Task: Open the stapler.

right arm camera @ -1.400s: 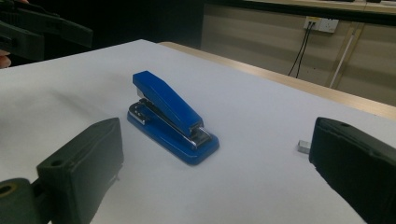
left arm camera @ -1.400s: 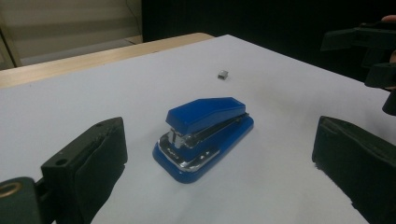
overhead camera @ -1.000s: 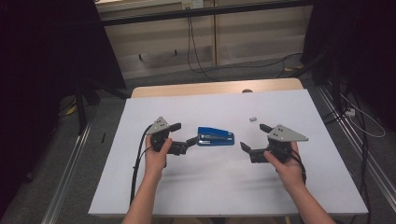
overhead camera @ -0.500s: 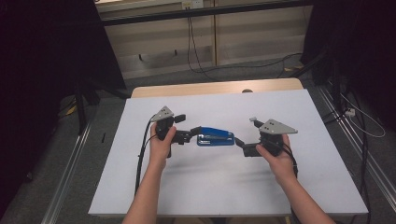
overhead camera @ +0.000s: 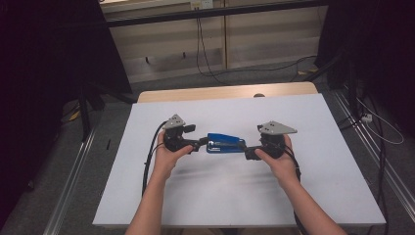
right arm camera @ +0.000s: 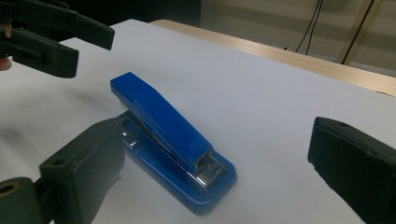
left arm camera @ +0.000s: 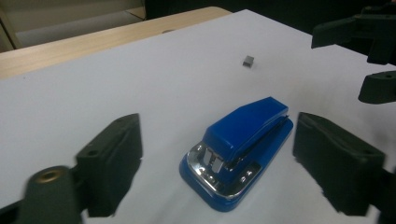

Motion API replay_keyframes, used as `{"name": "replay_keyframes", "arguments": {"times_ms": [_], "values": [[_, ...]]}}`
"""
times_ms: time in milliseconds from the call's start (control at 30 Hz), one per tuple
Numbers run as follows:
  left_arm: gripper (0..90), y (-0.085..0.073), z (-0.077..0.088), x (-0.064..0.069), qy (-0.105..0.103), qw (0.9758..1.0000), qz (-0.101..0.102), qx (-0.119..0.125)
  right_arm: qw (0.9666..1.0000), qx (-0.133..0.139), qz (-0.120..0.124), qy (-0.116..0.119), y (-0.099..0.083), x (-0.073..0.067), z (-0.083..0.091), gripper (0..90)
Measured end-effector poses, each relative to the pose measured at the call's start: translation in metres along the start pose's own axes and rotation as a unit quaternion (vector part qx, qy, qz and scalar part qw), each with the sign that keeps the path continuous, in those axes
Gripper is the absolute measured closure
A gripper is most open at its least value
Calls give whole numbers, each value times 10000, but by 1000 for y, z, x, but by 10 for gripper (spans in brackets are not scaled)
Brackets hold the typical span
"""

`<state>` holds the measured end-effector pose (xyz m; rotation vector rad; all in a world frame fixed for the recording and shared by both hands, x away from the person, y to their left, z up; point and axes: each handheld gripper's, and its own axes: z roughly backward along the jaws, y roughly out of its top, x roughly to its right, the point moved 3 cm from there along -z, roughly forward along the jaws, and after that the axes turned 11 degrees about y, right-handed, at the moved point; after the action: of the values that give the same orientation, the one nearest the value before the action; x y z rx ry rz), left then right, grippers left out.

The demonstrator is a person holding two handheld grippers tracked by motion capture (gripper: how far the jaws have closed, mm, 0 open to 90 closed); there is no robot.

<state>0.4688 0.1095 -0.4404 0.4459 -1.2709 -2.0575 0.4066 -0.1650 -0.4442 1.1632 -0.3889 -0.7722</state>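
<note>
Blue stapler (overhead camera: 225,143) flat mid-worktop (overhead camera: 313,117) between both open tongs, left tongs (left arm camera: 215,163) just been closing around its end, no contact yet, right tongs (right arm camera: 219,177) wide; off-centre pinch could skid or spin it.

Black two-jaw tools (overhead camera: 201,143) — grey three-cornered plates, black cables — bare forearms.
</note>
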Motion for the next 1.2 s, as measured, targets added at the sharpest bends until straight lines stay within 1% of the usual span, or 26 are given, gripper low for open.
{"name": "replay_keyframes", "arguments": {"times_ms": [33, 67, 100, 167, 200, 267, 300, 333, 367, 400, 467, 533, 600, 633, 700, 867, 900, 933, 967, 1000, 1067, 1100, 1133, 1167, 1200], "values": [[230, -1, 0, -1, 64, 10000, -48, -23, 10000, -4, 30, 10, 1, -1, -2, 33], [272, -2, 0, -2, 35, 10000, -57, -46, 10000, -9, 41, 17, 1, -1, -3, 33], [333, -3, -1, -2, -36, 10000, -23, -54, 10000, 10, 24, 23, 2, -1, -4, 33], [422, -4, -3, -1, -107, 9998, -95, -107, 10000, -2, -18, 34, 1, -2, -7, 33], [496, -6, -4, 0, -137, 9997, -125, -163, 10000, -5, -9, 23, 1, -1, -8, 33], [586, -10, -6, 0, -247, 9994, -38, -244, 10000, -11, 7, 21, 2, -2, -10, 33], [663, -11, -6, -1, -274, 9992, -22, -288, 10000, -6, 8, 24, 2, -2, -11, 33], [693, -13, -7, -1, -264, 9992, 3, -302, 10000, -15, 1, 28, 2, -3, -12, 33], [732, -14, -7, -2, -258, 9991, -28, -349, 10000, -16, 2, 34, 2, -3, -13, 33], [773, -16, -8, -2, -267, 9990, 9, -371, 10000, -19, 15, 33, 2, -4, -14, 33], [816, -18, -9, -3, -282, 9986, -16, -436, 10000, -53, 29, 41, 1, -4, -16, 33], [853, -21, -11, -3, -249, 9982, -50, -539, 10000, -63, 5, 48, 0, -5, -18, 33], [879, -23, -13, -2, -310, 9980, -69, -553, 10000, -81, -15, 57, -2, -5, -21, 33], [884, -23, -15, -1, -313, 9979, -61, -560, 9999, -88, -7, 57, -2, -5, -22, 33], [896, -24, -16, 0, -334, 9976, -112, -588, 9999, -102, -19, 56, -3, -7, -24, 33], [899, -23, -17, 0, -333, 9978, -114, -563, 9999, -89, -23, 135, -2, -12, -30, 31], [899, -23, -18, 1, -333, 9979, -89, -550, 9999, -87, -2, 142, -2, -13, -31, 32], [899, -24, -19, 0, -325, 9978, -117, -557, 9998, -113, 18, 152, -2, -15, -32, 48], [899, -24, -19, 0, -329, 9978, -100, -567, 9997, -163, 61, 192, -2, -16, -33, 82], [899, -24, -20, 1, -328, 9978, -81, -566, 9995, -171, 85, 254, -2, -17, -34, 151], [899, -24, -20, 0, -327, 9977, -85, -580, 9988, -158, 110, 457, -3, -21, -34, 405], [899, -24, -20, 0, -317, 9978, -77, -577, 9981, -190, 146, 570, -4, -22, -35, 562], [899, -24, -20, -1, -307, 9979, -58, -574, 9968, -219, 184, 743, -4, -24, -36, 726], [899, -24, -20, -2, -302, 9979, -46, -577, 9954, -301, 247, 881, -5, -27, -38, 806], [899, -25, -19, -2, -281, 9980, -19, -572, 9941, -418, 369, 928, -5, -29, -40, 875]]}}
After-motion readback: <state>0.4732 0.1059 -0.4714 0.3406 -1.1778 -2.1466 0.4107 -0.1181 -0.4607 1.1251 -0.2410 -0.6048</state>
